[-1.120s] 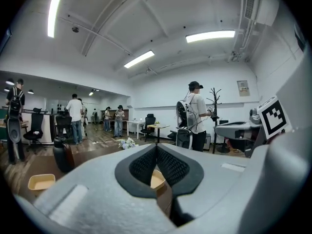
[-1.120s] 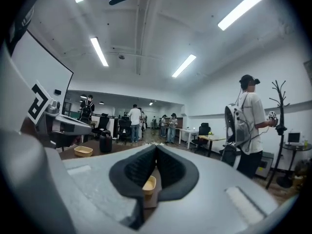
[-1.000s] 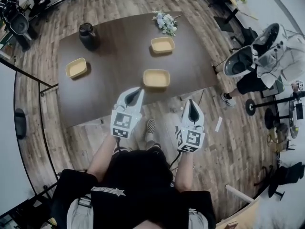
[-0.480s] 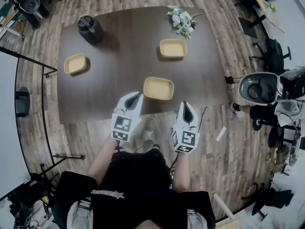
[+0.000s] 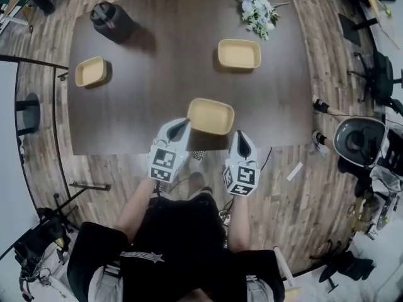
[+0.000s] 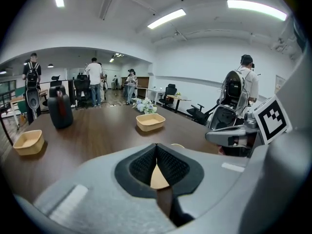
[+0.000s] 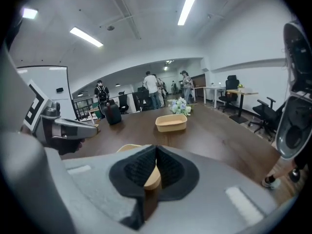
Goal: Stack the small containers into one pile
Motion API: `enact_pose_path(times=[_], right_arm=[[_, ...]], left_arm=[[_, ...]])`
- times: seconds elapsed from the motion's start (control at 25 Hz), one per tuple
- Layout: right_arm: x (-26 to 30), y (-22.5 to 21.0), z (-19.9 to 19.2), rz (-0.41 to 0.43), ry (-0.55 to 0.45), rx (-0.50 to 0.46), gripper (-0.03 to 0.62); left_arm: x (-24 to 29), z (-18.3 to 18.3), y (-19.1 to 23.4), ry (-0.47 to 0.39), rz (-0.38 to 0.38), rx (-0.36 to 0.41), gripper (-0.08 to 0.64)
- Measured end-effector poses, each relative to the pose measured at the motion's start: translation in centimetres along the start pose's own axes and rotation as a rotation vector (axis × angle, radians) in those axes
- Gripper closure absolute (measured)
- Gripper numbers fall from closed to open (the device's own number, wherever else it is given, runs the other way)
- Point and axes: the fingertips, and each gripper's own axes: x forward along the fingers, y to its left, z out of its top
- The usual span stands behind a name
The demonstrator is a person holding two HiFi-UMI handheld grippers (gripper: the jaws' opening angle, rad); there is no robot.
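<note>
Jaws pressed together on both sides, and nothing was pinched in either. Your left gripper sat at the near edge of the table, its tip just beside the near left corner of the closest container. Whether it touched, the pictures did not settle. Your right gripper hung over that same near edge, just off the container's right end. In both gripper views the black pads met in a tight seam. That tan container showed behind the seam, not between the pads.

Three containers were on the table, all apart, none stacked. The closest one lay by the middle of the near edge, upright and empty. A second container stood toward the far right corner, well apart from the first. The third container sat by the left edge, well apart from both.

Black jug stood in the far left corner, near the third container. Bunch of flowers lay at the far edge toward the right corner, near the second container. Off the right edge, an office chair stood on the wood floor. A white slip lay on that floor by the near right corner.
</note>
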Motion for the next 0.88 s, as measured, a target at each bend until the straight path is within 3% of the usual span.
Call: enact_pose_path(times=[0.08,0.12,0.16,0.24,0.32,0.48,0.76,0.88], right_arm=[[1.2,-0.4,-0.8,0.011,0.034,0.031,0.577],[1.7,-0.5,-1.2,0.02,0.049,0.049,0.5],[2.2,-0.6,-1.5,0.027,0.062,0.065,0.465],[3.1,-0.8,-2.2,0.028,0.084,0.083,0.46],[3.9,-0.9,-3.0,0.036,0.117,0.094,0.398],[5.6,-1.2,-5.3,0.058,0.194,0.116,0.36],[6.7,-1.2,-6.2,0.073,0.214,0.128,0.359],[7.1,-1.2,-6.6,0.09,0.233,0.136,0.359]], left_arm=[[1.3,-1.5,0.3,0.049,-0.004,-0.04,0.532],[1.9,-2.2,0.3,0.08,-0.018,-0.066,0.469],[2.5,-2.9,0.3,0.11,-0.034,-0.088,0.384],[3.4,-4.2,0.3,0.157,-0.046,-0.108,0.308],[4.1,-5.2,0.4,0.186,-0.042,-0.11,0.25],[5.5,-6.7,0.9,0.216,-0.01,-0.13,0.246],[6.7,-7.5,1.6,0.231,0.018,-0.15,0.27],[7.1,-8.0,1.8,0.251,0.024,-0.155,0.315]])
